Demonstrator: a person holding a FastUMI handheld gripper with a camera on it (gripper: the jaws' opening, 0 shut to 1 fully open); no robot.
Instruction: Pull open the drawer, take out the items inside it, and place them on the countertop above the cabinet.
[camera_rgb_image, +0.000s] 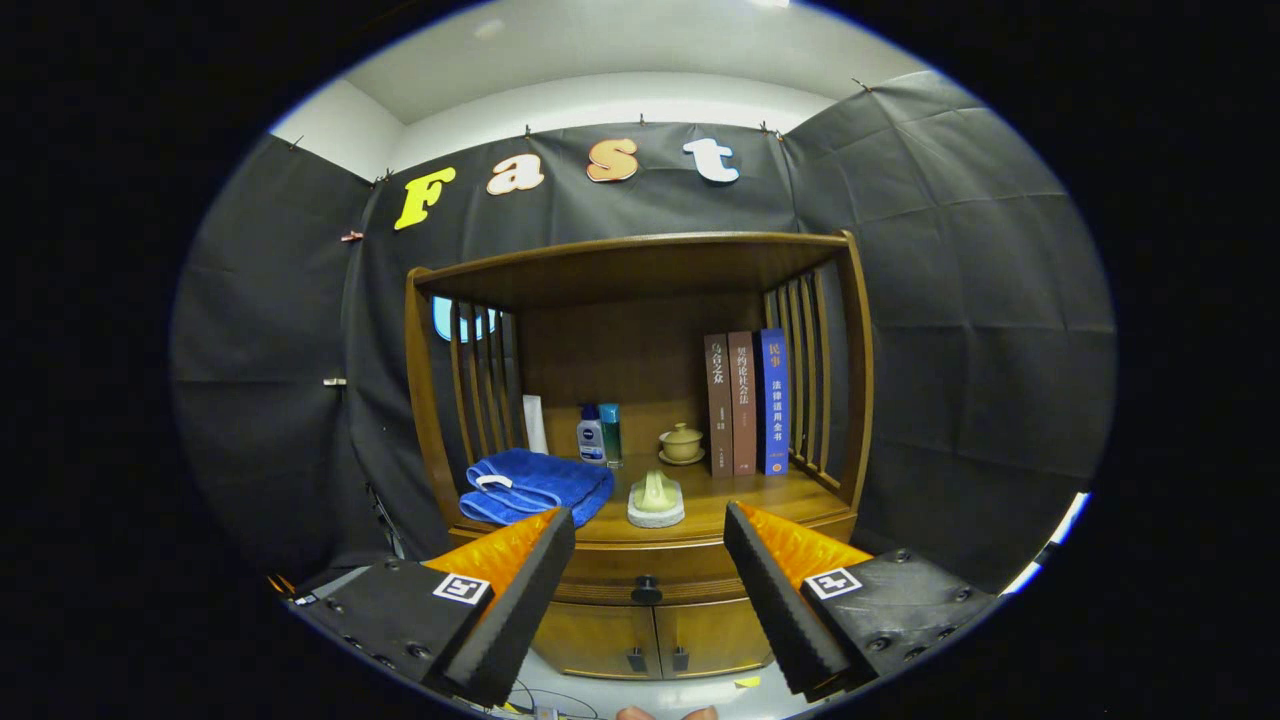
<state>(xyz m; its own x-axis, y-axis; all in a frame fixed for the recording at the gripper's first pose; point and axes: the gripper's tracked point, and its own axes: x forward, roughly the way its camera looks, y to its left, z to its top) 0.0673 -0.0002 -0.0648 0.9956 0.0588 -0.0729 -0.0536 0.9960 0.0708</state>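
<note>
— How far along is the job being judged to be?

— The drawer (646, 578) is being seen shut, flush in the cabinet (640, 620) front, with its dark knob (646, 590) lying straight ahead between the two fingers. The gripper (648, 560) is being held well back from it, fingers spread wide apart, nothing being gripped.

— So what is being left to do?

— That is not being settled by this view. What is inside the drawer is being hidden. A shut drawer is fitting two stages: one where the contents are waiting inside, and one where they are already being kept on the countertop (770, 495) and the drawer is closed again.

— What is being shown on the countertop?

— A folded blue towel (535, 485) is lying at the left, a pale brush (656, 498) just beside it near the front edge, two small bottles (600, 433) and a white tube (535, 423) behind, a lidded cup on a saucer (681, 444) further back, and three books (745, 402) being stood upright at the right. Whether any of these came out of the drawer cannot be told.

— Is anything being found in the way?

— The line to the knob is being left free. Free board is being seen at the front right, before the books. The two lower doors (655, 640) are being seen closed below the drawer.
</note>
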